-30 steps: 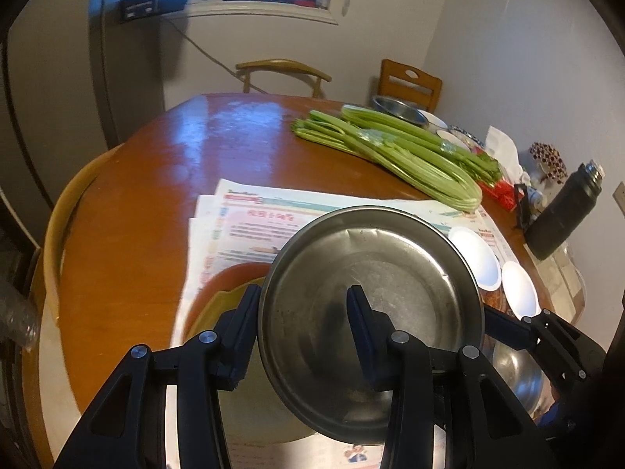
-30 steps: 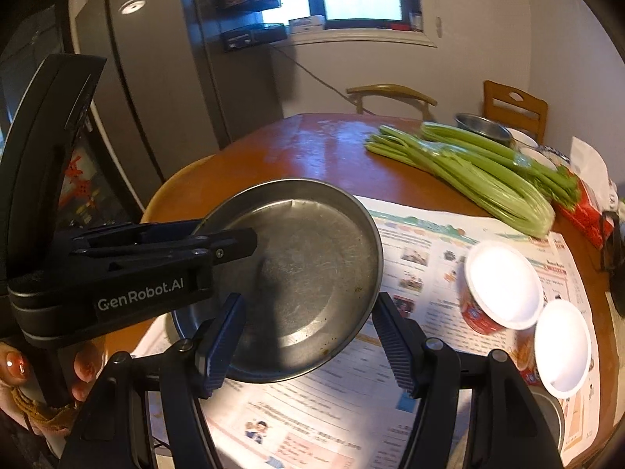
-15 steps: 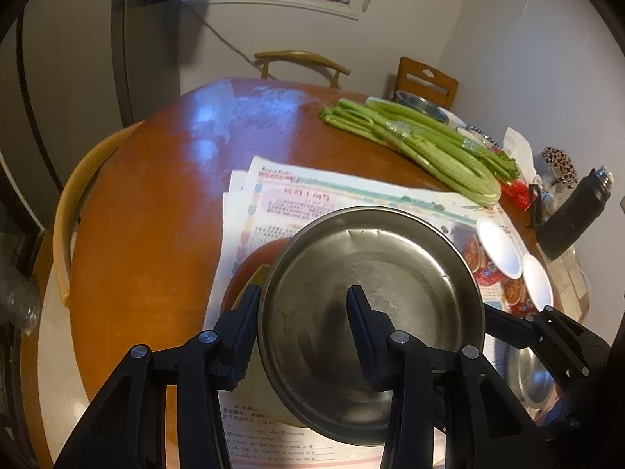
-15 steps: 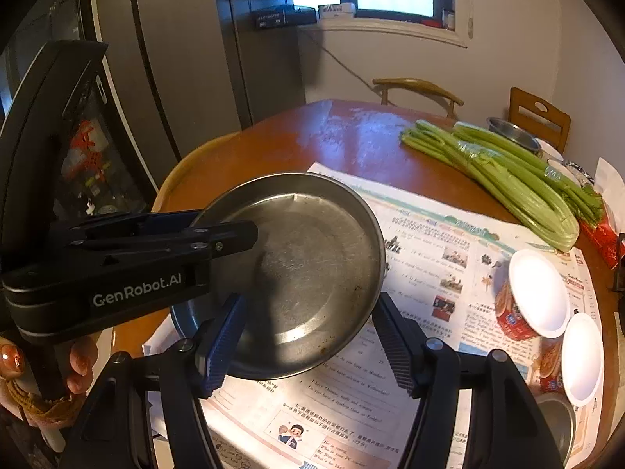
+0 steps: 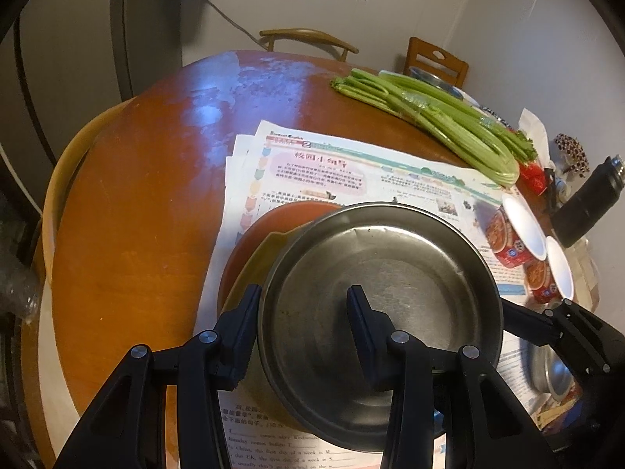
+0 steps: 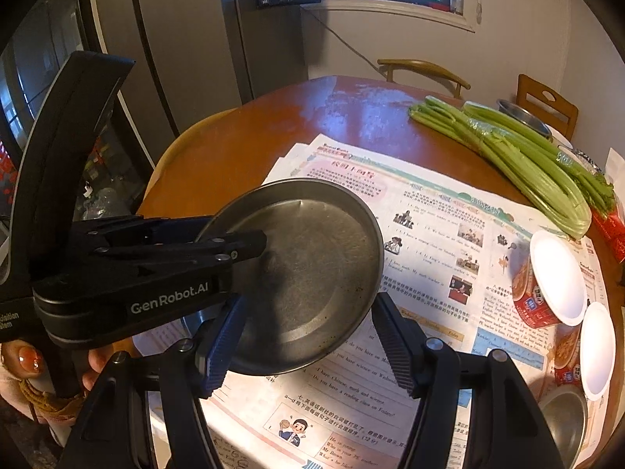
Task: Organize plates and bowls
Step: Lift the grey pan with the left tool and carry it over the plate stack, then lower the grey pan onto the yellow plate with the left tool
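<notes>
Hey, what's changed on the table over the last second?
The left gripper and right gripper carried the steel plate down, closer to the orange plate on the newspaper. Nothing was grabbed or released: the left jaws stay clamped on its rim, the right jaws stay at its edge. Celery and cups haven't moved.

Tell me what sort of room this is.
Most likely a home kitchen or dining corner: a round wooden dining table with wooden chairs, a tall refrigerator beside it, and celery lying on the table.
</notes>
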Motion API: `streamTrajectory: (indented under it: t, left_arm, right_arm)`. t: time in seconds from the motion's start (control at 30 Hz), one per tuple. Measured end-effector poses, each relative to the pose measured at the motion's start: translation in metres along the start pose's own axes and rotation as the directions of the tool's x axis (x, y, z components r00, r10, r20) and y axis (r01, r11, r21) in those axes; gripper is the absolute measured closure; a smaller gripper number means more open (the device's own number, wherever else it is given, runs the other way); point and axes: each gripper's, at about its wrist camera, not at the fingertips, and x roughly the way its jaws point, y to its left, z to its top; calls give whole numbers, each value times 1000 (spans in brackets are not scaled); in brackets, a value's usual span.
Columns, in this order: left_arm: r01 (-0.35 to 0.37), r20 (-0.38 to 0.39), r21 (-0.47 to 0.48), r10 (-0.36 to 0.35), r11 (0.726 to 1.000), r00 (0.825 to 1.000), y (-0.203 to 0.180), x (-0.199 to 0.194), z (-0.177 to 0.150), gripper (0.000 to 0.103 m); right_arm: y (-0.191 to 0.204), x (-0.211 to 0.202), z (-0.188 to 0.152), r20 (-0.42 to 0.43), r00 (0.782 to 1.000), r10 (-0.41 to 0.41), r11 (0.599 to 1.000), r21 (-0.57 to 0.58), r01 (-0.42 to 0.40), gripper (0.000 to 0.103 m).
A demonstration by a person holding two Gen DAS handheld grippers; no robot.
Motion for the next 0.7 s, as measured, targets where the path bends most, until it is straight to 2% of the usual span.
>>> streamTrajectory:
  t: [0.37, 0.7]
  left_arm:
    - [-30, -6, 6, 30, 1000, 1000, 3, 11, -3, 58]
    - [-21, -10, -11, 21, 1000, 1000, 10, 15, -2, 58]
  right_arm:
    - [1, 11, -2, -22, 1000, 17, 1000, 2, -17, 36]
    - [4, 15, -3, -28, 999, 19, 1000, -1, -19, 36]
